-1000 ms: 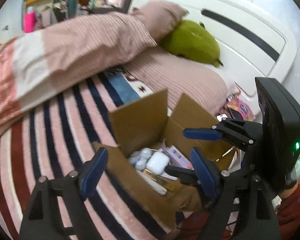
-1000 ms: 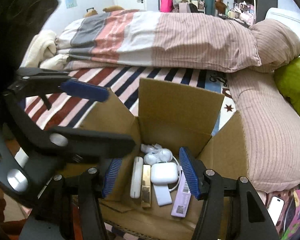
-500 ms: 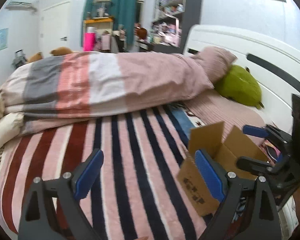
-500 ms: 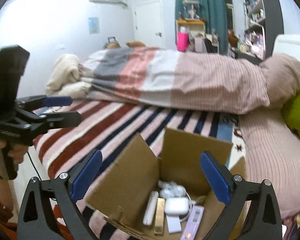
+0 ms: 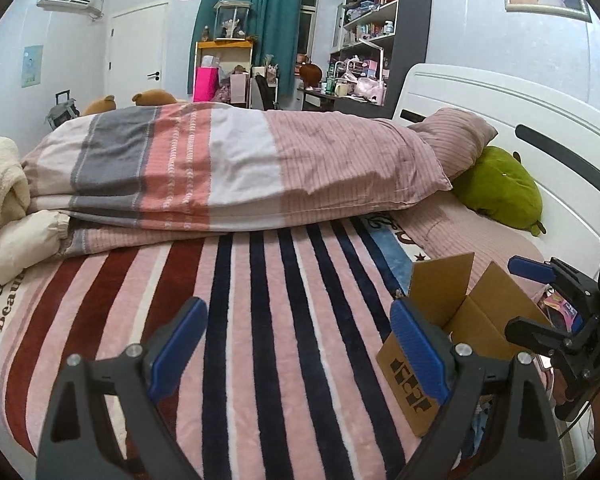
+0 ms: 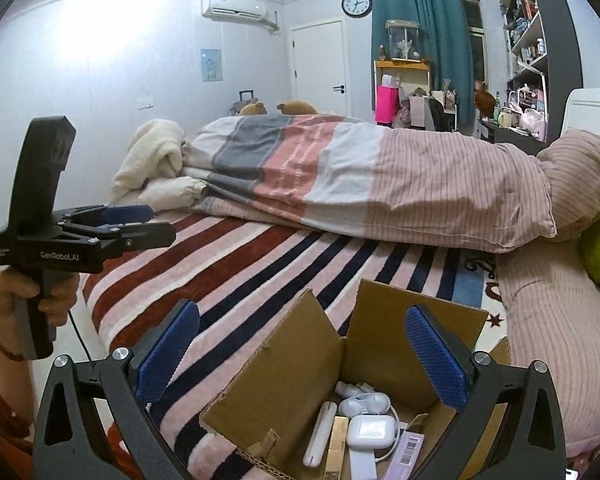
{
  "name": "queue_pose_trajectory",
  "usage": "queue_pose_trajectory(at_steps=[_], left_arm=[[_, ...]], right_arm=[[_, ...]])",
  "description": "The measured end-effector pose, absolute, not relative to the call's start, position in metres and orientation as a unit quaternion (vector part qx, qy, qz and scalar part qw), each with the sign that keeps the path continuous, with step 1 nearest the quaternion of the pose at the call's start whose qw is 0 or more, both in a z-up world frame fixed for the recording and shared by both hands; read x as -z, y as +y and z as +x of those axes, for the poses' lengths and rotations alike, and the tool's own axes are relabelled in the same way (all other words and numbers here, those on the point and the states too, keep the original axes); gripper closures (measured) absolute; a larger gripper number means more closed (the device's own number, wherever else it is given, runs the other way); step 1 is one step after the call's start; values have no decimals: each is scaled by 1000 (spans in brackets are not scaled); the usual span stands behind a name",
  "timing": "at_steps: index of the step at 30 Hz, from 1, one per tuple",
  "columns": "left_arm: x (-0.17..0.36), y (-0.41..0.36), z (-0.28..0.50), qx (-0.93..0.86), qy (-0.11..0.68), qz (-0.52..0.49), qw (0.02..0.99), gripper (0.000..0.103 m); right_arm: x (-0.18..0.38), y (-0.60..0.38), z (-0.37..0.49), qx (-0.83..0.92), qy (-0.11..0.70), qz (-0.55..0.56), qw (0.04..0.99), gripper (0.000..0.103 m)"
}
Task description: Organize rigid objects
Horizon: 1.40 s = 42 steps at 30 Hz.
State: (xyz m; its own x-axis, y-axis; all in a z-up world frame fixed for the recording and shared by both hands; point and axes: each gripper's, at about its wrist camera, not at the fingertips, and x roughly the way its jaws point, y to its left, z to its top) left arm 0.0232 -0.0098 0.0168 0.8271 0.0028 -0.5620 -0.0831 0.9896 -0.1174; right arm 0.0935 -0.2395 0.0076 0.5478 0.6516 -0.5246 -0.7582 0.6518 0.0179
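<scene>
Cardboard box [image 6: 342,384] sits on striped blanket [image 5: 284,320], flaps up so the top is clear for drop-ins. Inside box: white earbud case [image 6: 370,431], white stick-shaped item [image 6: 319,432], gold bar [image 6: 336,446], lilac packet w/ barcode [image 6: 406,452], small white bits at box's far wall; all lie flat on box floor, so sorting looks prob. about done.

R gripper [image 6: 300,356] hangs above box's near edge, jaws opening wide, nothing btw them, pads clear of box contents. Reads as a release pose after a drop, but that's a guess. L gripper [image 5: 296,344] is out to the left of box, over bare blanket, jaws spread, empty, right pad overlapping box's corner in view only. No loose rigid item visible near box, so nothing obvious left to fetch.

Vs 1 s back: R jaws were much narrower and low inside box, right over earbud case; now wide and higher above box. L gripper was over box, looking in at contents; now swung off to box's left, view tipped up toward duvet [image 5: 236,168] and room. Box contents unchanged in place.
</scene>
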Motion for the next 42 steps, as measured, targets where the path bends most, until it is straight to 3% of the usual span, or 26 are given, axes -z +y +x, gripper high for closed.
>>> queue_pose_trajectory(at_steps=[42], left_arm=[[-10,-7,21,-38,301,-62,951,12]], right_arm=[[-5,-242,93,-402,258,-94,874,0]])
